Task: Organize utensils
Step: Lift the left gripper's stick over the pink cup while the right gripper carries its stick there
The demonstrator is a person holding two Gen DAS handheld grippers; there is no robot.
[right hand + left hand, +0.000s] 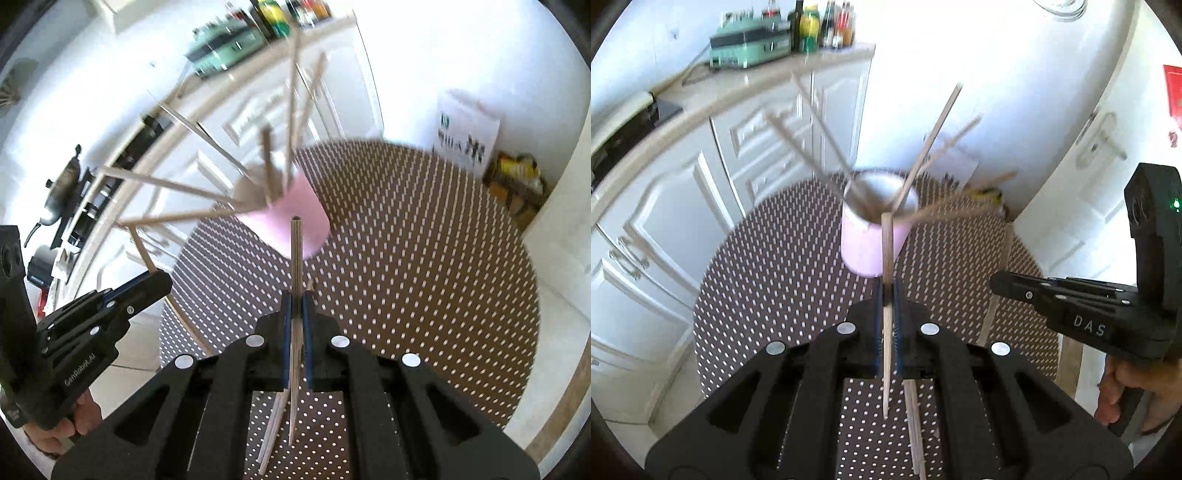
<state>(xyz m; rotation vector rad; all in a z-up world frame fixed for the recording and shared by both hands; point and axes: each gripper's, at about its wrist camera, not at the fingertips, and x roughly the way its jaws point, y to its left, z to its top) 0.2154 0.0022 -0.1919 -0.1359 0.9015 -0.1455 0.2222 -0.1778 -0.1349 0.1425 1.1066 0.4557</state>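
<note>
**Ana:** Loose chopsticks [916,424] lie nearest, flat on the dotted counter [768,280] under the left tool [887,295]; are they next?

**Ben:** Likely, but not yet; both tools are busy; the left tool is closed on one wooden chopstick [886,254], which sticks out past the fingertips toward the pink cup [868,240]; the right tool [296,302] is likewise clamped on its own chopstick [296,254], with a couple more lying loose beneath it [273,428].

**Ana:** And the cup?

**Ben:** It stands near the middle of the counter, just beyond both tips; several chopsticks [934,136] already lean out of it, fanned left and right; the view is blurred there, so I cannot count them.

**Ana:** So the step is dropping these two in?

**Ben:** That is my reading; to do it well, I would bring one tool over at a time, since the right tool [1052,295] sits close on the right of the left one; tip the stick nearer to upright, aim its lower end into the open gap in the mouth, clear of the leaning sticks, and let go only once the end is inside the rim.

**Ana:** Risk?

**Ben:** Knocking the fanned sticks, or nudging the light cup over.
</note>
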